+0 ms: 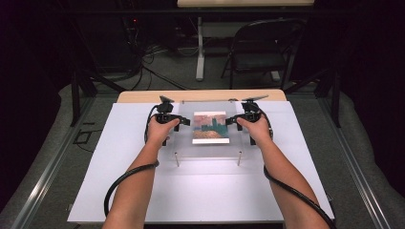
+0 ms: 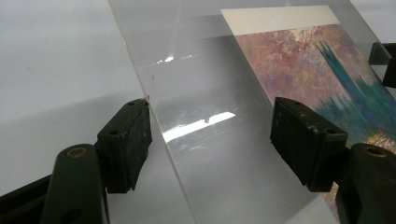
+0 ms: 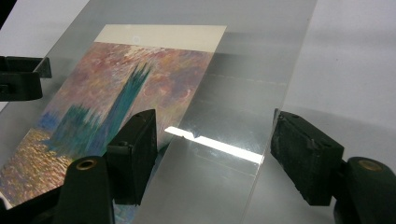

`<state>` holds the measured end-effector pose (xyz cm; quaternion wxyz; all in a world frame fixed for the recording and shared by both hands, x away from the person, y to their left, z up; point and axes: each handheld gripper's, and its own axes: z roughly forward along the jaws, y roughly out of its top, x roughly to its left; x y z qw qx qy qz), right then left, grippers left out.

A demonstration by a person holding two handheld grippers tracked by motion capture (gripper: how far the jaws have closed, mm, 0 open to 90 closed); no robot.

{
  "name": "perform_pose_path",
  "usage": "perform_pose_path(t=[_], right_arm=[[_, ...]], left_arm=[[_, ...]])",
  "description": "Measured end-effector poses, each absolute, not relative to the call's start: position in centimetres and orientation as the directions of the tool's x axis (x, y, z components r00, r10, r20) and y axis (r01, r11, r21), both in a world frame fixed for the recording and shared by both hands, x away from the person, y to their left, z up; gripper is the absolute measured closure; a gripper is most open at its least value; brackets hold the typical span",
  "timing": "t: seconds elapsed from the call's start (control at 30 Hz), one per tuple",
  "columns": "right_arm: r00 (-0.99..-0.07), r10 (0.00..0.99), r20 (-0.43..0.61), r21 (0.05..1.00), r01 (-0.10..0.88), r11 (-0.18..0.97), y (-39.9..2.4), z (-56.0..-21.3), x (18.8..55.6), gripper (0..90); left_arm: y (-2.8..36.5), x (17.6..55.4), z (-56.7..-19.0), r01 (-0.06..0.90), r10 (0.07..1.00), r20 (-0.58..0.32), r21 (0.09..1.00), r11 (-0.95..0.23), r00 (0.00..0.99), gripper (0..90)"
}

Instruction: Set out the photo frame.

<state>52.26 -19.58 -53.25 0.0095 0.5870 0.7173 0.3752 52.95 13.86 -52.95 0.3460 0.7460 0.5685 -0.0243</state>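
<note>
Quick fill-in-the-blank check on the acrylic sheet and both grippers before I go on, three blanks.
1. The clear sheet rests raised on small metal ____.
2. Beneath it lies a painted ____.
3. The left gripper and right gripper both have their fingers ____, straddling the sheet's opposite edges.

Missing words: posts; picture; open

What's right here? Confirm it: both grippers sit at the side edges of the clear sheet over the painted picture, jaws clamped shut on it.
Not clamped. In the left gripper view the left gripper has its jaws wide apart astride the edge of the clear sheet; the right gripper stands open the same way in its own view. The rest holds: both sit at the sheet's sides, with the painted picture beneath.
</note>
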Motion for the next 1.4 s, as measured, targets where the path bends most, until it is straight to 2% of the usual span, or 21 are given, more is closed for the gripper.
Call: perform_pose_path(t=[0.27,0.87,1.4], right_arm=[[-0.320,0.844,0.429,0.556,0.831,0.032,-19.8,-53.3,52.2,33.3],[-0.343,0.837,0.427,0.579,0.814,0.039,-20.1,-52.6,51.9,36.5],[-0.415,0.854,0.314,0.641,0.756,0.132,-19.7,-48.8,50.0,39.3]], left_arm=[[14.3,52.9,-53.1,0.867,0.825,-0.457,0.492,-0.075,0.331,35.2],[14.4,52.7,-52.1,0.855,0.825,-0.444,0.512,-0.087,0.350,37.6],[14.9,51.2,-48.5,0.810,0.820,-0.404,0.574,-0.117,0.405,48.9]])
